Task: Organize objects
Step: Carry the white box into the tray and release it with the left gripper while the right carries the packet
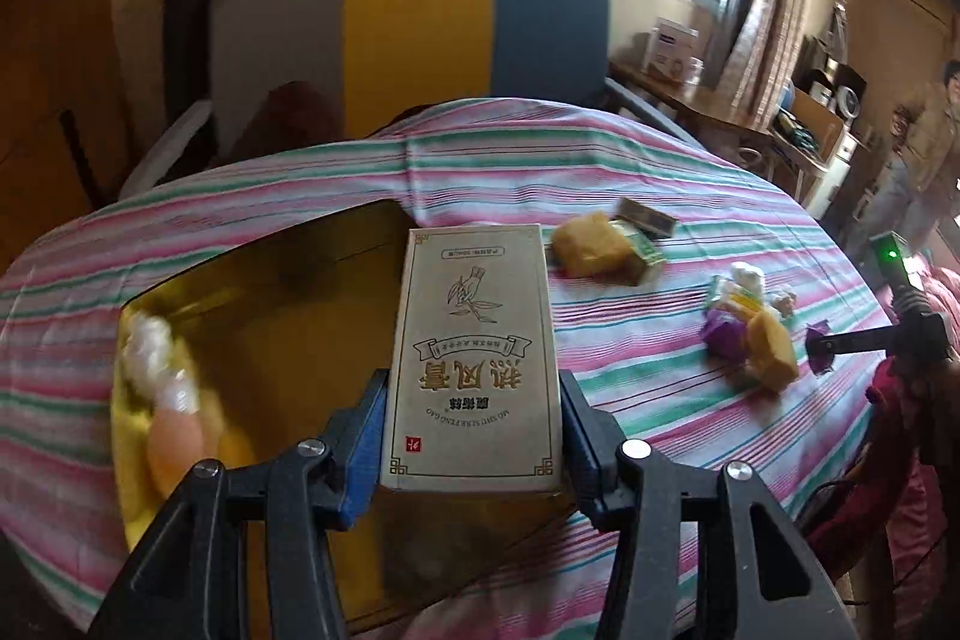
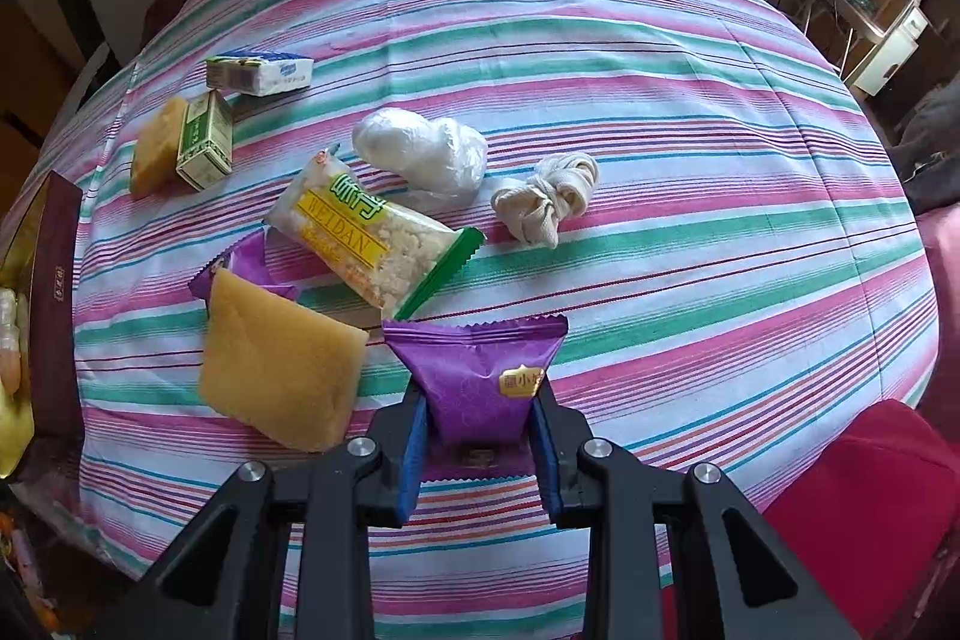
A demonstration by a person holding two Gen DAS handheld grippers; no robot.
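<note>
1. The beige box (image 1: 474, 364) sits clamped between the blue pads of the left claw (image 1: 474, 436), held in the air above the open gold-lined tray (image 1: 270, 280), which lies at about nine o'clock from the box in the left wrist view.
2. The right claw (image 2: 480, 418) is clenched on a purple packet (image 2: 474, 376), low over the striped table (image 2: 660, 160).
3. To do this step well, I judge the box should be brought level over a bare part of the tray, clear of the wrapped items (image 1: 162, 376) at its eight o'clock corner, then lowered until it rests before the pads let go.
4. Loose things still lie on the table: a yellow snack pack (image 2: 354, 232) at eleven o'clock from the right claw, a tan block (image 2: 276, 370) at nine, a white bundle (image 2: 420, 148) and a cloth knot (image 2: 546, 196) near twelve to one.
</note>
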